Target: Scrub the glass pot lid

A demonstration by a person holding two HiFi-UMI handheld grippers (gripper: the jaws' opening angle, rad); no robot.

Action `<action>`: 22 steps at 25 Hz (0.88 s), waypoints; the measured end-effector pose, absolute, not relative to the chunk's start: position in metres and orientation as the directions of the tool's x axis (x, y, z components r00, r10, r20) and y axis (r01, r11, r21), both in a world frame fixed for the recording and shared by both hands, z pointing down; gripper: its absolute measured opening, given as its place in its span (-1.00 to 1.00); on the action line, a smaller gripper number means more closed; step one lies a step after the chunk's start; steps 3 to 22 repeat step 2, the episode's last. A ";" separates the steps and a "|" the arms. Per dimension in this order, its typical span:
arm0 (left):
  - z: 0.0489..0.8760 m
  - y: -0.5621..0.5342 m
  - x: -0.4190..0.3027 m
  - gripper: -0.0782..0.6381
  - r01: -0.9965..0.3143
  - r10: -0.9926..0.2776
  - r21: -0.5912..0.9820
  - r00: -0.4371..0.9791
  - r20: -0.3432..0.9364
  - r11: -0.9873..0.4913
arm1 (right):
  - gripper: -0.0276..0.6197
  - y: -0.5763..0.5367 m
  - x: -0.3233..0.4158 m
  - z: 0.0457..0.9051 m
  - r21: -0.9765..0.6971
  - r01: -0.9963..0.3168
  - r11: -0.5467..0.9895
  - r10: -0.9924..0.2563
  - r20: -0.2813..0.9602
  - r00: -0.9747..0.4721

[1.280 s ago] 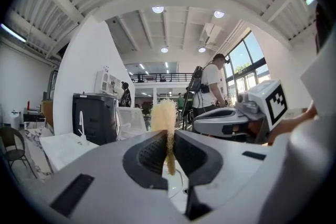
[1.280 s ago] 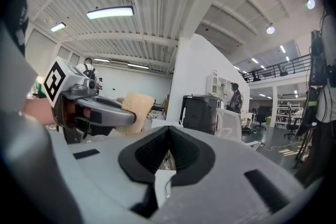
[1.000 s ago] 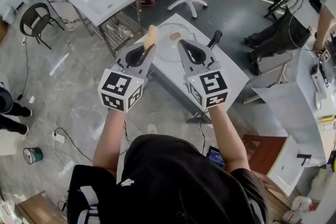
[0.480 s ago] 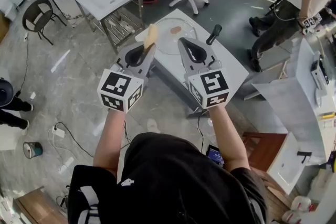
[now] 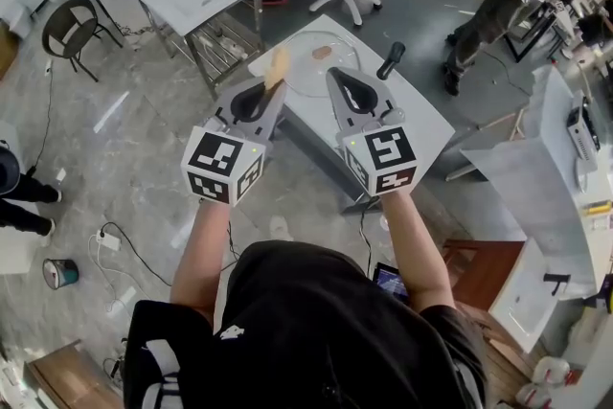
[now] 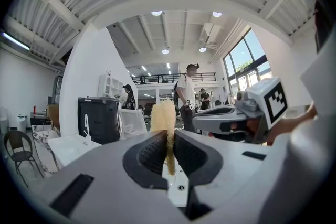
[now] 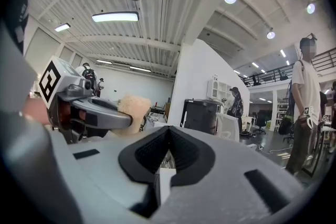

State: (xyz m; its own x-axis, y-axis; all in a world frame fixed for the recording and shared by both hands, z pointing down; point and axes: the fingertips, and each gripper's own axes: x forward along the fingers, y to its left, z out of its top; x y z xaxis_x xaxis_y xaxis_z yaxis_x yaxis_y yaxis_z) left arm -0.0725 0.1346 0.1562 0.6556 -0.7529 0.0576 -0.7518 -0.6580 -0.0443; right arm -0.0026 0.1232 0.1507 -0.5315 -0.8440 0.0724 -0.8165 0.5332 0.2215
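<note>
- Progress, as I judge it: scrubbing has not begun. Both grippers hang in the air above the worktop (image 5: pixel 421 124), and nothing touches the lid.
- Left gripper (image 5: pixel 271 89): jaws clenched on a scrubbing pad (image 5: pixel 278 64), which stands up past the tips.
- Right gripper (image 5: pixel 333 72): jaws pressed together with nothing between them.
- Glass pot lid (image 5: pixel 311 62): lies flat on the worktop at 12 o'clock from the grippers in the head view, and looks dry.
- What is probably left is the whole job: bring the pad down, steady the lid and rub across it.
- Pad: pale yellow, fuzzy and fibrous, a thin slab squeezed narrow where the ribbed black jaw pads grip it.
- Lid: a clear round disc with a thin rim and a small brownish knob (image 5: pixel 322 53) near its centre. It will likely be slick and slide under pressure.
- Worktop: smooth, white and hard.
- Black handle (image 5: pixel 391 60): matt and rod-shaped, at 3 o'clock of the lid. I cannot tell what it belongs to.
</note>
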 end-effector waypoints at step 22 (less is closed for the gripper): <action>0.156 0.135 -0.073 -0.73 -0.752 -0.754 -0.048 0.654 0.059 -0.657 | -0.92 0.124 -0.003 0.151 0.223 -0.817 0.531 -0.845 0.073 -0.530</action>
